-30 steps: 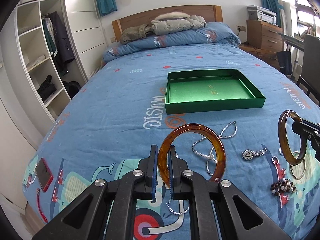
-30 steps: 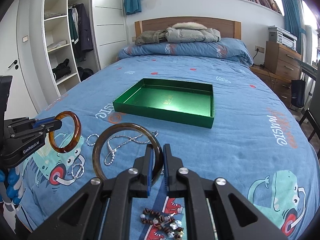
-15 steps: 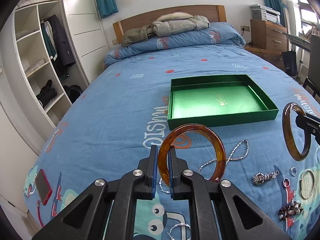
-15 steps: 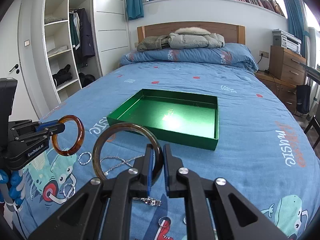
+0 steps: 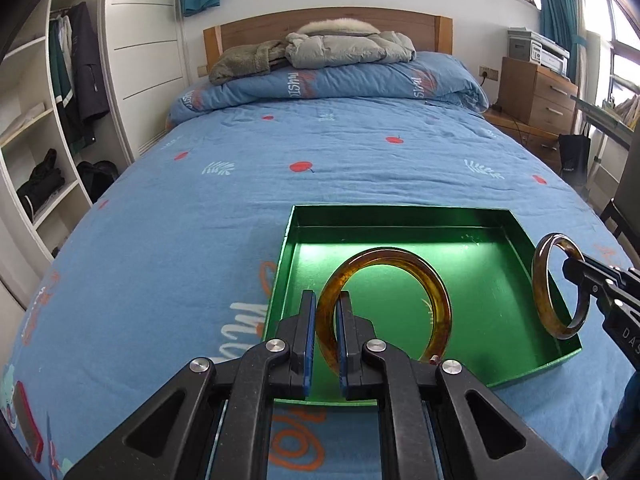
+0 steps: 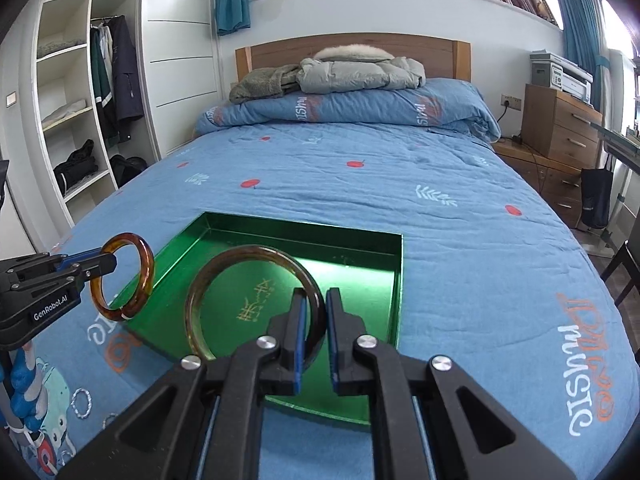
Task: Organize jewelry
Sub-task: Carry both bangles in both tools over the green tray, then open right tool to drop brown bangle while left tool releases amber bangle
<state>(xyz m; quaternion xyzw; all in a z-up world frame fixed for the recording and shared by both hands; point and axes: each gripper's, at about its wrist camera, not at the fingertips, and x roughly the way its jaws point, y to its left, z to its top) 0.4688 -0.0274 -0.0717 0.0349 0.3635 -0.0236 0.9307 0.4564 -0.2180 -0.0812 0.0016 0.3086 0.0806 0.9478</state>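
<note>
A bed with a blue printed quilt (image 5: 240, 200) fills both views, its wooden headboard at the top centre. In the lower middle of each frame a shallow rectangular tray of glossy green card (image 5: 400, 216) lies on the quilt. Its visible floor is bare apart from a faint gold print; nothing rests in it yet.

At the bottom centre of the left wrist view, the left gripper (image 5: 327, 340) has its fingers clamped on the rim of a thick amber, tortoiseshell-patterned bangle (image 5: 438, 300), which stands upright above the tray's near left part. In the right wrist view, the right gripper (image 6: 316, 330) is likewise shut tight on a thinner, darker brown translucent bangle (image 6: 200, 300), upright over the tray's near edge. Each gripper also shows at the side of the other's view.

Judging by this, the step in hand is carrying both bangles to the tray. The next move likely calls for lowering each until it is just above the floor, well apart from the other, then opening the fingers.

At the lower left of the right wrist view, small silver rings (image 6: 82, 403) lie on the quilt, outside the tray.
</note>
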